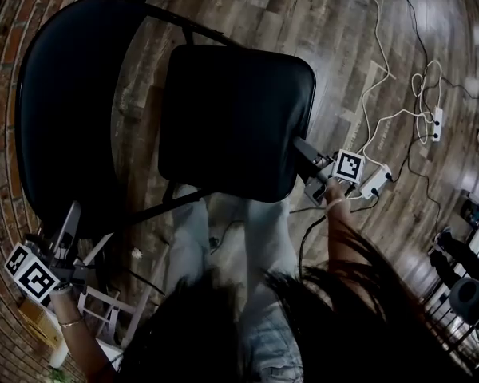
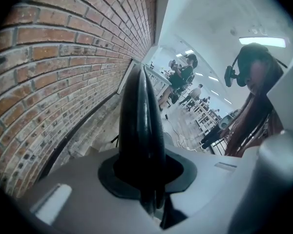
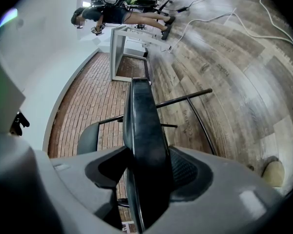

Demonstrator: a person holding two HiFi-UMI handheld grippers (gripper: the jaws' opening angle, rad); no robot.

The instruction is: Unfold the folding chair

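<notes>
The black folding chair stands on the wood floor with its wide curved backrest at the left and its padded seat tilted in the middle. My left gripper is at the lower left, shut on the backrest's edge, which runs up between its jaws. At the seat's lower right corner my right gripper is shut on the seat's rim, which fills the gap between its jaws. The thin black frame tubes show past the seat.
A brick wall runs close on the left. White cables and a power strip lie on the floor to the right. A white frame stands at the lower left. The person's legs are beneath the seat. People stand far off.
</notes>
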